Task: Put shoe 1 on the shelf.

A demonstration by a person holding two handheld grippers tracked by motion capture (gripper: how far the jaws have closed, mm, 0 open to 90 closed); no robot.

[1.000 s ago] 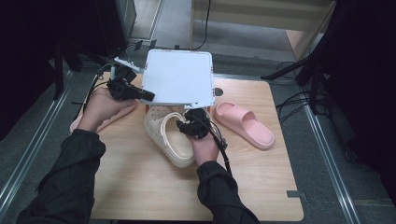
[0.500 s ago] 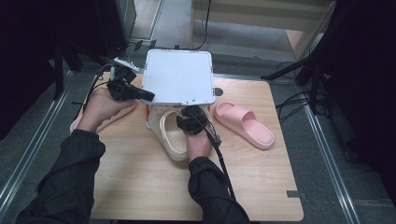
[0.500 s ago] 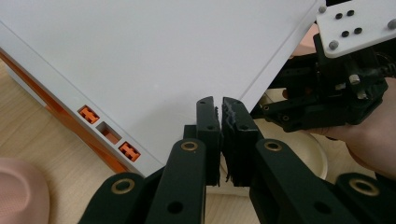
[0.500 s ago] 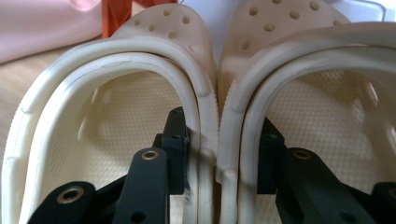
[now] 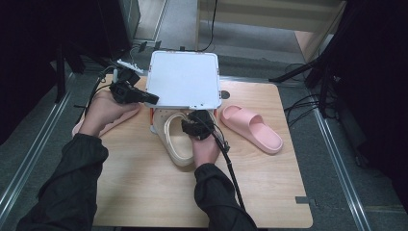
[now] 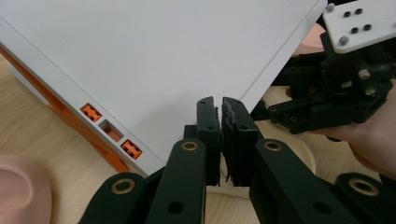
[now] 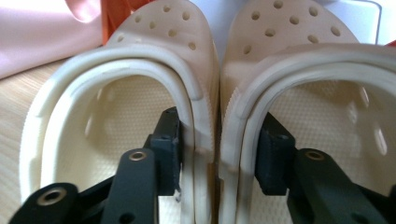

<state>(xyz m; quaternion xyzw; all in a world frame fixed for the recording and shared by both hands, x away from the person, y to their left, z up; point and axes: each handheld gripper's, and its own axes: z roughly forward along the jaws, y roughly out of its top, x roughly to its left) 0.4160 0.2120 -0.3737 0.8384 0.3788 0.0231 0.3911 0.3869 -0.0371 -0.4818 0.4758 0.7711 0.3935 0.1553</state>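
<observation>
A pair of beige clogs (image 7: 154, 60) lies side by side, toes under the raised white box lid (image 5: 183, 79). My right gripper (image 7: 220, 128) has one jaw inside each clog, with the two touching inner walls between the pads. Its jaws have just been opening and the pads stand barely off the walls. In the high view this gripper (image 5: 191, 126) sits over the clogs (image 5: 174, 142). My left gripper (image 6: 220, 116) is shut on the lid's edge (image 6: 154, 56) and holds it tilted up, at the lid's left front corner (image 5: 153, 98).
One pink slide (image 5: 252, 127) lies right of the box on the wooden table (image 5: 144, 192). Another pink slide (image 5: 79, 129) lies under my left hand. Orange inner parts of the box (image 6: 88, 112) show beneath the lid. A cable trails from the right gripper toward the front edge.
The right hand has shifted a little left and swung the clogs straighter, toes further under the lid. Its jaws stand wider apart now. The left hand and lid have not moved.
</observation>
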